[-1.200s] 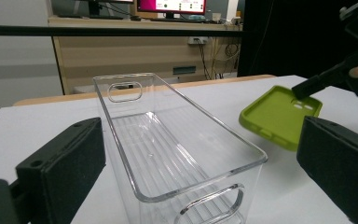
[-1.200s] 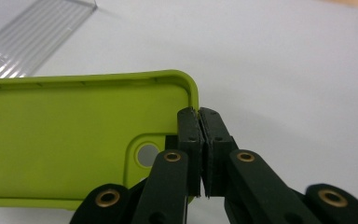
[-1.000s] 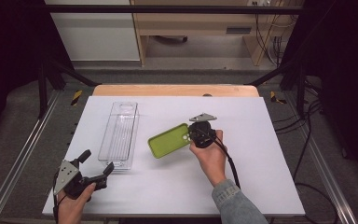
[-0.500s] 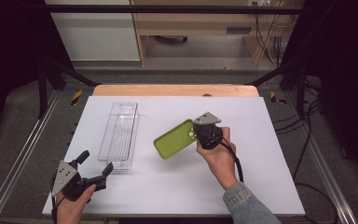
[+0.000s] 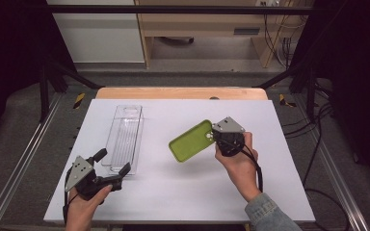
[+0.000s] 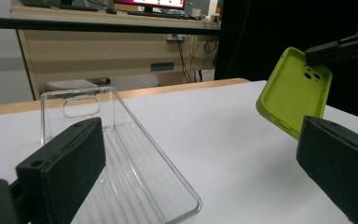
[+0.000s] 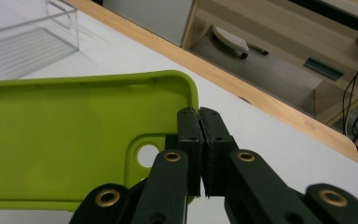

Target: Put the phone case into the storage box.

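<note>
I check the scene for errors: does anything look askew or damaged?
Nothing looks damaged. The green case hangs tilted above the table, pinched at its camera-hole edge by the right hand-held gripper; the clear case lies flat.

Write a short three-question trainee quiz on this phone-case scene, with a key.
1. True or false: the right gripper is shut on the green phone case.
2. The clear phone case is: A) lying on the table, B) lifted, C) stacked on the green one.
3. Fill in: the left gripper's jaws stand ____.

Key: 1 true; 2 A; 3 open.
</note>
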`<state>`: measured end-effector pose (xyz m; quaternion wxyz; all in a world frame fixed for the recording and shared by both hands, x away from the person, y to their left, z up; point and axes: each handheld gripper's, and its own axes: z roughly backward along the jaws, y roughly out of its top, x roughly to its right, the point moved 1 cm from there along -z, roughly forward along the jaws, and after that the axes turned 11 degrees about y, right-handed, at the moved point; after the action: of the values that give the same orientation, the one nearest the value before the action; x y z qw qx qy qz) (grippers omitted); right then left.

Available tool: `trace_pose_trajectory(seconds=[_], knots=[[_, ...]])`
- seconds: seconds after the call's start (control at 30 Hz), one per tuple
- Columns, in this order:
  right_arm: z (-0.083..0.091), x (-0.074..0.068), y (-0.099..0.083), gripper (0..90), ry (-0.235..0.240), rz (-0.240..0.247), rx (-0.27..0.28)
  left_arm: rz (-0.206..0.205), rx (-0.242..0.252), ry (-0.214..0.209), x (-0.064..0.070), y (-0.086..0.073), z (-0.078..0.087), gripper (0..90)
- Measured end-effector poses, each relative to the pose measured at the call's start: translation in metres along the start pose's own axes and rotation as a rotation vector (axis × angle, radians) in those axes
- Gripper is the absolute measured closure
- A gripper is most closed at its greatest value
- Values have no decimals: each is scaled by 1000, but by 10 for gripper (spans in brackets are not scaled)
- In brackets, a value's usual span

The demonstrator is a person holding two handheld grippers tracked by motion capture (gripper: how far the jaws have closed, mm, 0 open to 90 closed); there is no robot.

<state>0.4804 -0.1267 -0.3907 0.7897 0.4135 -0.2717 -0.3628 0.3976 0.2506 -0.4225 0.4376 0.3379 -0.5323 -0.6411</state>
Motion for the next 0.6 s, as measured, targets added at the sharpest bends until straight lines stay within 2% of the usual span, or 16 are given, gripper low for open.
trace_pose_trajectory(seconds=[0.1,0.13,0.2,0.33,0.47,0.6], knots=[[4,-3,1,884,6,19,34,-3,-16,-4,5,6,-5,13],[5,-4,1,883,10,22,41,-19,-27,-2,8,6,-6,13],[6,-7,1,883,9,37,42,-41,-38,-8,15,7,-9,13],[5,-11,4,883,5,76,42,-60,-44,-18,23,10,-13,13],[6,-15,7,883,4,95,47,-88,-50,-27,28,16,-18,13],[7,-17,10,883,3,107,51,-98,-47,-40,33,21,-22,13]])
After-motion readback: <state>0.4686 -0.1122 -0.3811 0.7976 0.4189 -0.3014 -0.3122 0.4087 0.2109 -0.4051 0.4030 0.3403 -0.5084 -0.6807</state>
